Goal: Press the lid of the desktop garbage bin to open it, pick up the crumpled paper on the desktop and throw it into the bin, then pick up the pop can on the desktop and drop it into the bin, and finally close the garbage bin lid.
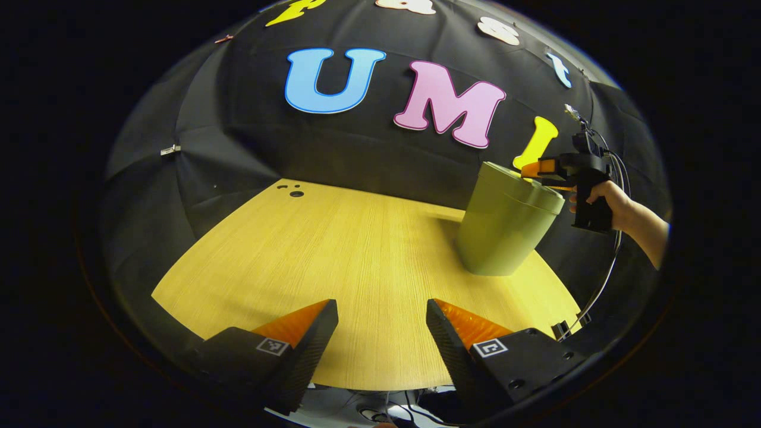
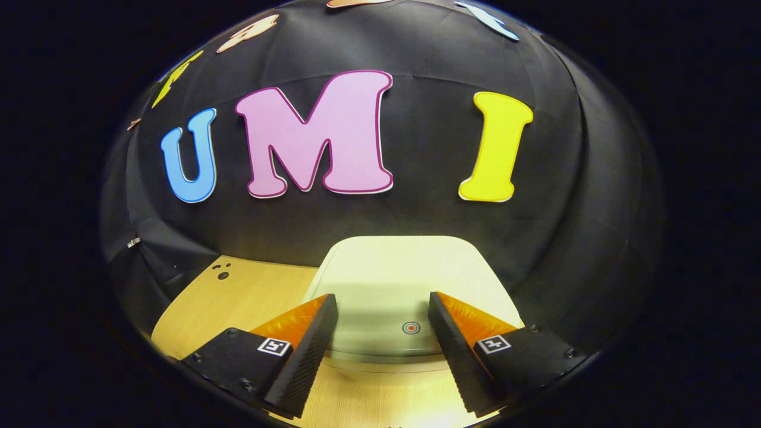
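Note:
In the left gripper view the green garbage bin point(image 1: 505, 223) stands on the wooden table point(image 1: 333, 249) at the right, its lid down. A hand holds my right gripper point(image 1: 538, 169) just over the bin's top rim. My left gripper point(image 1: 381, 318) hangs open above the table's near edge with nothing between its fingers. In the right gripper view the pale lid point(image 2: 398, 279) lies directly below my right gripper point(image 2: 382, 309), which is open. A small round red mark point(image 2: 411, 327) sits on the lid between the fingers.
Small dark holes point(image 1: 291, 190) mark the table's far left corner. A cable point(image 1: 600, 285) hangs from the right gripper down to the table's right edge. Black cloth walls close the booth behind and beside the table.

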The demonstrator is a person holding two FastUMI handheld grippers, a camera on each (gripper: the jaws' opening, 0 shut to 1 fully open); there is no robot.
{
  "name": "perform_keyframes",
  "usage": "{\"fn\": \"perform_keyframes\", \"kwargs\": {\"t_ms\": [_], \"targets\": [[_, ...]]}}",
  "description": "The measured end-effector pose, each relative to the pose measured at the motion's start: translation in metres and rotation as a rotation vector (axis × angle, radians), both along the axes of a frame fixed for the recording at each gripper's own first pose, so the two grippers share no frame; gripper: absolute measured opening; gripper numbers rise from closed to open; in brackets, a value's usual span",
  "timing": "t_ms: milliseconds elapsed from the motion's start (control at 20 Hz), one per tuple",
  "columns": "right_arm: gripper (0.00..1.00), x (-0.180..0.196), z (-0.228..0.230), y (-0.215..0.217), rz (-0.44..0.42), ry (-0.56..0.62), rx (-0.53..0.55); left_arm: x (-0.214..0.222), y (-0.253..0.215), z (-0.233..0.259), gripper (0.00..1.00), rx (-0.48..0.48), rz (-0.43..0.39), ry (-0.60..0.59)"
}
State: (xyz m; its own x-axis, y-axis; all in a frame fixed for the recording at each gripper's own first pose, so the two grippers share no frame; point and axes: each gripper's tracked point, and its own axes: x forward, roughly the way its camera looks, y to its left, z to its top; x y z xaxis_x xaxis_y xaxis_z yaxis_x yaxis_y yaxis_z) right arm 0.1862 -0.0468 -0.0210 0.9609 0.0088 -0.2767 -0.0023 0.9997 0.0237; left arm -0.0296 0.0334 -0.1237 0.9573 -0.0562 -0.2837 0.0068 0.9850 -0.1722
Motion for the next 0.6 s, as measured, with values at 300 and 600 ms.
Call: {"fn": "perform_keyframes", "kwargs": {"t_ms": [300,600], "targets": [[0.96,-0.043,0.035,0.006,0.014,-0.112,0.000,0.005,0.003,0.036,0.96,0.031,0.008,-0.083],[0.96,-0.115,0.075,0.016,0.013,-0.270,0.036,-0.004,0.015,0.086,0.96,0.108,0.054,-0.211]]}}
